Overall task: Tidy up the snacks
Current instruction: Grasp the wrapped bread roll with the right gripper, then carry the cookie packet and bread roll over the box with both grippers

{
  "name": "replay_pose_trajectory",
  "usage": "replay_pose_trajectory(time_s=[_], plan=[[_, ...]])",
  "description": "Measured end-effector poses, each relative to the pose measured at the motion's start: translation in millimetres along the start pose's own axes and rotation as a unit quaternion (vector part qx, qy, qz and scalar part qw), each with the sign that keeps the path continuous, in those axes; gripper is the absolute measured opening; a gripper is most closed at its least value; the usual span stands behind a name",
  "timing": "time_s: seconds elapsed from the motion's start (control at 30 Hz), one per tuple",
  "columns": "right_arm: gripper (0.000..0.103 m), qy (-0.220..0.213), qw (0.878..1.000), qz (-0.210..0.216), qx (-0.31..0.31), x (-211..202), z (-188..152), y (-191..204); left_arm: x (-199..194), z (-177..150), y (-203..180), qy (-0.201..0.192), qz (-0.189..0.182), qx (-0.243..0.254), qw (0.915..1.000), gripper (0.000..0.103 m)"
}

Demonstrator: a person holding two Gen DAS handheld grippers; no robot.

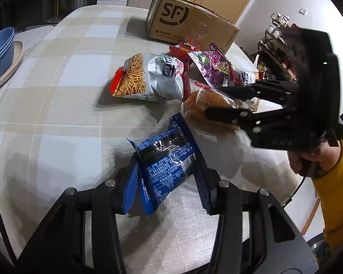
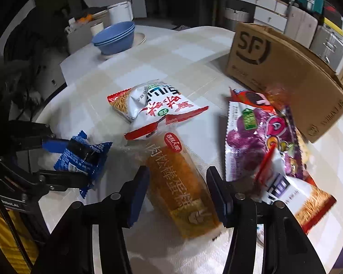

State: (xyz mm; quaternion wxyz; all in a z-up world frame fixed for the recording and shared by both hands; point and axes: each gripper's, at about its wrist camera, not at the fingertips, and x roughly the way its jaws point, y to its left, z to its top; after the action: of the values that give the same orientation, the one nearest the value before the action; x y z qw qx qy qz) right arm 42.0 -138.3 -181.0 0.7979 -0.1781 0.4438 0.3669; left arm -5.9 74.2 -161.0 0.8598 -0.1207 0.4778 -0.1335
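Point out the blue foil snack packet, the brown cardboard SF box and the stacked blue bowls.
Blue foil snack packet point(image 1: 165, 166): left wrist view, printed back panel.
Brown cardboard SF box point(image 2: 274, 68): right wrist view, long side wall.
Stacked blue bowls point(image 2: 114, 37): right wrist view, outer wall.

Glossy crinkled plastic on the blue snack packet, matt cardboard box, woven cloth tablecloth

We see two black plastic rigs. The left hand-held gripper has angular linkage arms with round silver screw heads and dark blue ridged pads on its fingers. The right hand-held gripper is built alike; from the left wrist view its boxy black body carries a small green light. A bare hand shows beneath it, with a mustard-yellow sleeve and a thin black cable.
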Motion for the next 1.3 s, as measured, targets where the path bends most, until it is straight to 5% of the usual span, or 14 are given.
replay_pose_trajectory(time_s=[0.23, 0.6, 1.0, 1.3], plan=[[0.048, 0.027, 0.999, 0.027, 0.018, 11, -4, 0, 0, 1, 2, 0.001, 0.002, -0.005, 1.0, 0.042], [0.039, -0.005, 0.994, 0.066, 0.089, -4, -32, -13, -8, -1, -3, -0.006, 0.003, 0.002, 1.0, 0.042], [0.038, -0.128, 0.966, 0.11, 0.195, -86, -61, -33, -28, 8, -12, -0.021, 0.004, 0.014, 0.9997, 0.042], [0.038, -0.225, 0.934, 0.133, 0.243, -158, -39, -52, -74, 62, -26, -0.08, -0.003, 0.036, 0.9962, 0.042]])
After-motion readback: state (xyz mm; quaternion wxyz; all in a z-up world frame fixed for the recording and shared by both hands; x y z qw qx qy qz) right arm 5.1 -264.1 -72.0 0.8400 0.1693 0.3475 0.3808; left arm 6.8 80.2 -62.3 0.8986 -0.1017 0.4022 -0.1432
